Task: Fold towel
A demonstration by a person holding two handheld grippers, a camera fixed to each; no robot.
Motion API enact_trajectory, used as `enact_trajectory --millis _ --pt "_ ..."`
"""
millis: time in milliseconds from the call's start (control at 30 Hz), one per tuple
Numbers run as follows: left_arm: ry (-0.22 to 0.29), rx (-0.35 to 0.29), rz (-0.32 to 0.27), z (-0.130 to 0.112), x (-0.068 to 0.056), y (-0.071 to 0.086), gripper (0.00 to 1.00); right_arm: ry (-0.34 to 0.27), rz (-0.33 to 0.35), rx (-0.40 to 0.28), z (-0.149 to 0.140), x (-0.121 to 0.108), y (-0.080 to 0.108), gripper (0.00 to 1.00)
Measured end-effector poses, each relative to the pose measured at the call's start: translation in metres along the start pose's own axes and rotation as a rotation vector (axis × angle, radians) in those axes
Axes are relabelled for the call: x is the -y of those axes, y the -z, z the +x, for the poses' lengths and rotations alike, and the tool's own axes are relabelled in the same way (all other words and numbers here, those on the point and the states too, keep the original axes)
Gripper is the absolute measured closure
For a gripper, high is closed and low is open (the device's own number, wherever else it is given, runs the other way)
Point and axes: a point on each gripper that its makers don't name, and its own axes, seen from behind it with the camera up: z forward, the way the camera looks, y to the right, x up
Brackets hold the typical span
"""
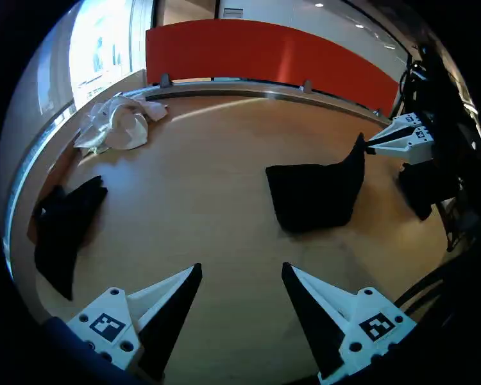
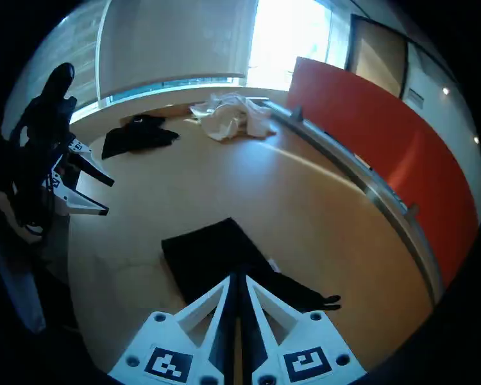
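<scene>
The right claw [image 2: 239, 277] is clenched on one corner of the black towel [image 1: 314, 196], holding it up off the wooden table [image 1: 195, 192]; the rest lies flat, long axis running toward that raised corner. The left claw [image 1: 240, 268] hangs wide open, empty

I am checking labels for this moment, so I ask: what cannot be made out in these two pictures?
- Right gripper view: how much of the black towel the right gripper pinches; its own fingers hide the corner.
- Left gripper view: whether the white cloth is one piece or several; far and glaring.
- Left gripper view: folds in the black cloth at the table edge; too dark.
</scene>
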Motion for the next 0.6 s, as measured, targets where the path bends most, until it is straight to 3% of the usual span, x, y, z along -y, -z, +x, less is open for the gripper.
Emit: enact_trajectory --millis 300,600 --pt "0.023 -0.007 0.032 -0.009 0.017 0.016 0.08 0.017 0.087 0.018 0.015 0.034 -0.049 0.97" --pt "0.052 -0.022 0.060 -0.013 0.033 0.027 0.08 -0.019 0.165 0.079 -0.001 0.070 -0.096 0.97"
